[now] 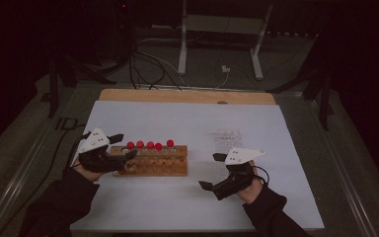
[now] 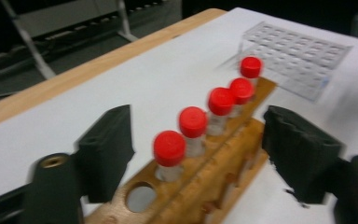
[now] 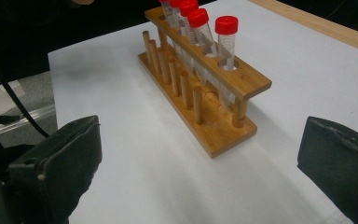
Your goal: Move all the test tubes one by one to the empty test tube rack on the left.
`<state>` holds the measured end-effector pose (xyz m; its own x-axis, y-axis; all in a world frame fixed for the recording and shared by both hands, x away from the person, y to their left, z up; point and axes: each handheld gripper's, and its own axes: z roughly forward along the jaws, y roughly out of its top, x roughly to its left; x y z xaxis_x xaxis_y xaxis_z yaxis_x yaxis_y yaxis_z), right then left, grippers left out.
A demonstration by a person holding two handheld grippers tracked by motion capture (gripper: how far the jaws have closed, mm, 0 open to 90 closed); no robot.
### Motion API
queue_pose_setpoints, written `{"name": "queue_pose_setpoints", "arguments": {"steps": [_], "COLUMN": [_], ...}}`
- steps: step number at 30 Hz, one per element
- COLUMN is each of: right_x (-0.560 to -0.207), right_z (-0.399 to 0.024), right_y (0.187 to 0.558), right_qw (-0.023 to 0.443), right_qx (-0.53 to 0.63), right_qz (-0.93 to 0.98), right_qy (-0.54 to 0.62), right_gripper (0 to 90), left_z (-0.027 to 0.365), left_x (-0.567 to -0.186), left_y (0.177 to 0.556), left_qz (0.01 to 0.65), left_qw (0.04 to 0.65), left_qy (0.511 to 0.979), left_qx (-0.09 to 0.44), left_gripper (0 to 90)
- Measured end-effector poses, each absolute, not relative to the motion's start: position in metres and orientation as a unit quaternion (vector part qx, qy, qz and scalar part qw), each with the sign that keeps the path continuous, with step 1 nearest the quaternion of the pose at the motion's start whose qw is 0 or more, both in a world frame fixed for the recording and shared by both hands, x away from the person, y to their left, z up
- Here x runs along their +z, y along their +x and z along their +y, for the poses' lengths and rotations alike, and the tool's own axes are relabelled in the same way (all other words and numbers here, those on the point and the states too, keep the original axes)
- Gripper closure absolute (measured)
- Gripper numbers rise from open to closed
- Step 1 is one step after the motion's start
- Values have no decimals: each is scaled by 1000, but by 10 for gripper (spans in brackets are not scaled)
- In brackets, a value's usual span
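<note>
1. Left gripper view puts me right over the wooden rack (image 2: 205,172). Five tubes with red caps (image 2: 169,147) stand in a row in its top holes.
2. One hole (image 2: 140,197) at the near end of the rack has no tube in it. I think that is the last spot to fill, but I see no loose tube to put there.
3. My left gripper (image 2: 198,154) has its jaws apart, one on each side of the rack. The pads are not pressing on the nearest tube or on the wood, so I have let go. The picture is a bit blurry.
4. From the high view the rack (image 1: 153,165) sits on the white sheet (image 1: 177,123), on the left half of the table. My left gripper (image 1: 123,148) is at the rack's left end.
5. My right gripper (image 1: 212,170) waits well apart from the rack, over bare sheet. Its jaws are wide and hold nothing. In the right gripper view I look along the rack (image 3: 200,88) from its other end.
6. A clear plastic tray (image 1: 227,136) with many small holes lies farther back on the sheet. I cannot tell if anything is in it.
7. So I judge the job is almost done: five tubes are in, one hole is left.
</note>
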<state>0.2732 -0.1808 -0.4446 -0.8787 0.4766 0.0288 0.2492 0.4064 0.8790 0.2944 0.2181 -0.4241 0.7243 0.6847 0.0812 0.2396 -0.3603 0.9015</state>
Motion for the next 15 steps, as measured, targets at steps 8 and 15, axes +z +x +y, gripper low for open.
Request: {"name": "queue_pose_setpoints", "arguments": {"steps": [8, 15], "right_x": [-445, -445], "right_z": [-180, -180], "right_y": [273, 271], "right_qw": [115, 117], "right_qx": [499, 500], "right_qz": [831, 830], "right_qy": [217, 215], "right_gripper": [0, 0], "left_z": [215, 208], "left_x": [-423, -433], "left_y": [275, 260], "left_qz": [275, 252], "left_qw": [493, 508], "left_qy": [803, 808], "left_qx": [190, 158], "left_gripper": [23, 3]}}
